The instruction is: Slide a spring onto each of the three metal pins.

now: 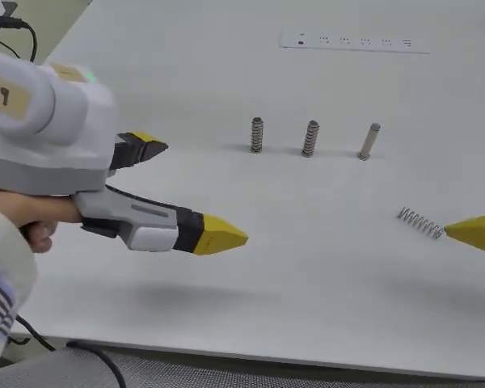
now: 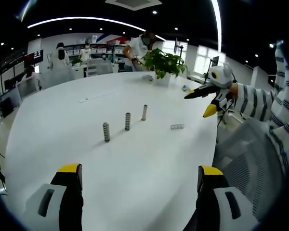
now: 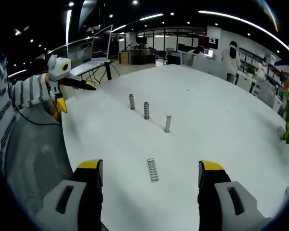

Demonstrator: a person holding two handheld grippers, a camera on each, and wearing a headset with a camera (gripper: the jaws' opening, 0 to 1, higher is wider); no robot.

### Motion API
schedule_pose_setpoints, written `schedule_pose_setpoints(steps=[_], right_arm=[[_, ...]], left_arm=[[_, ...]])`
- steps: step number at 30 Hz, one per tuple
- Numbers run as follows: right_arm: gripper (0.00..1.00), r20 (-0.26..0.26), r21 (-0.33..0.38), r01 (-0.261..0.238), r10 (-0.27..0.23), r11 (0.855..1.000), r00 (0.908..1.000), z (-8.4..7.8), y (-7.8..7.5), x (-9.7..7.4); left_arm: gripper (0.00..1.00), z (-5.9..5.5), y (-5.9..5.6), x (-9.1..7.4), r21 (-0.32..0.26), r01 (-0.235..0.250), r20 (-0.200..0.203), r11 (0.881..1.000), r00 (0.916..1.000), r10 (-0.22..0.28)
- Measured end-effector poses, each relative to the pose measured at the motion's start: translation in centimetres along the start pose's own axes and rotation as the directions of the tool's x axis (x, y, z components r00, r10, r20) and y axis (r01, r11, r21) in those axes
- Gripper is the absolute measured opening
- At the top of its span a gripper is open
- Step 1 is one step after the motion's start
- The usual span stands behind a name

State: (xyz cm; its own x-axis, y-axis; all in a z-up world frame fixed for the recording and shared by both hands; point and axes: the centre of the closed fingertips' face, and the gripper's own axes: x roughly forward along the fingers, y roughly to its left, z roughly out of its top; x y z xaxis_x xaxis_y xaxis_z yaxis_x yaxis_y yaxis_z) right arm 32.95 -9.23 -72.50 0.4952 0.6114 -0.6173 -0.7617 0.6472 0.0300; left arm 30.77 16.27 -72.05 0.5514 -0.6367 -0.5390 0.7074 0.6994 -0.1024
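Observation:
Three upright metal pins stand in a row on the white table (image 1: 307, 275). The left pin (image 1: 257, 135) and the middle pin (image 1: 310, 138) each carry a spring; the right pin (image 1: 369, 141) is bare. A loose spring (image 1: 419, 221) lies flat nearer the front, just left of a yellow fingertip of my right gripper (image 1: 477, 234). In the right gripper view that spring (image 3: 152, 169) lies between the open jaws of the right gripper (image 3: 151, 174), untouched. My left gripper (image 1: 186, 190) hovers open at the left, well away from the pins, with nothing held.
A white power strip (image 1: 353, 43) lies at the far side of the table. A black cable (image 1: 97, 356) trails past the near edge by a chair. People work at desks far behind, beside a potted plant (image 2: 163, 63).

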Motion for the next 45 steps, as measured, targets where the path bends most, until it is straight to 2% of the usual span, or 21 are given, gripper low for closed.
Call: schedule_pose_setpoints(steps=[5, 11, 14, 17, 19, 21, 27, 30, 34, 39, 45], right_arm=[[0.89, 0.051, 0.053, -0.017, 0.015, 0.998, 0.9986, -0.2, 0.3, 0.3], [0.98, 0.065, 0.08, -0.011, 0.006, 0.997, 0.9979, -0.7, 0.3, 0.6], [1.0, 0.08, 0.127, -0.027, 0.017, 0.991, 0.9967, -0.9, 0.5, 0.8], [1.0, 0.082, 0.131, -0.015, 0.004, 0.991, 0.9966, -1.0, 0.4, 0.9], [1.0, 0.107, 0.151, 0.01, -0.026, 0.988, 0.994, -0.7, 0.1, 1.0], [1.0, 0.124, 0.167, 0.006, -0.027, 0.986, 0.9919, -0.5, 0.2, 1.0], [1.0, 0.114, 0.155, 0.0, -0.018, 0.988, 0.9934, -0.7, 0.6, 1.0], [1.0, 0.126, 0.182, -0.024, 0.0, 0.983, 0.992, -0.5, 1.0, 1.0], [1.0, 0.129, 0.185, -0.025, 0.001, 0.982, 0.9916, -0.7, 1.2, 0.9], [1.0, 0.121, 0.187, -0.026, 0.003, 0.982, 0.9927, -1.0, 1.4, 0.7], [1.0, 0.119, 0.189, -0.015, -0.008, 0.982, 0.9928, -1.0, 1.5, 0.5]], left_arm=[[0.98, -0.2, -0.4, 0.2, -0.005, 0.017, -0.013, 1.0, 0.9998, -0.017], [0.98, -0.6, -0.5, 0.5, -0.015, 0.029, -0.026, 0.999, 0.9992, -0.029], [0.98, -0.8, -0.4, 0.7, -0.017, 0.027, -0.033, 0.999, 0.9991, -0.028], [0.98, -0.9, -0.2, 0.8, -0.019, 0.026, -0.039, 0.999, 0.9989, -0.027], [0.98, -1.0, 0.1, 1.0, -0.029, 0.025, -0.038, 0.999, 0.999, -0.026], [0.98, -1.1, 0.2, 1.1, -0.028, 0.024, -0.041, 0.999, 0.9988, -0.026], [0.98, -1.2, 0.5, 1.5, -0.03, 0.031, -0.05, 0.999, 0.9982, -0.032], [0.97, -1.1, 0.6, 2.0, -0.035, 0.046, -0.053, 0.998, 0.9975, -0.048], [0.97, -0.6, 0.9, 2.9, -0.024, 0.059, -0.053, 0.998, 0.9968, -0.06], [0.96, 0.0, 0.4, 4.0, 0.004, 0.094, -0.064, 0.996, 0.9936, -0.093], [0.96, 0.1, -0.6, 5.6, 0.039, 0.155, -0.097, 0.987, 0.9837, -0.151]])
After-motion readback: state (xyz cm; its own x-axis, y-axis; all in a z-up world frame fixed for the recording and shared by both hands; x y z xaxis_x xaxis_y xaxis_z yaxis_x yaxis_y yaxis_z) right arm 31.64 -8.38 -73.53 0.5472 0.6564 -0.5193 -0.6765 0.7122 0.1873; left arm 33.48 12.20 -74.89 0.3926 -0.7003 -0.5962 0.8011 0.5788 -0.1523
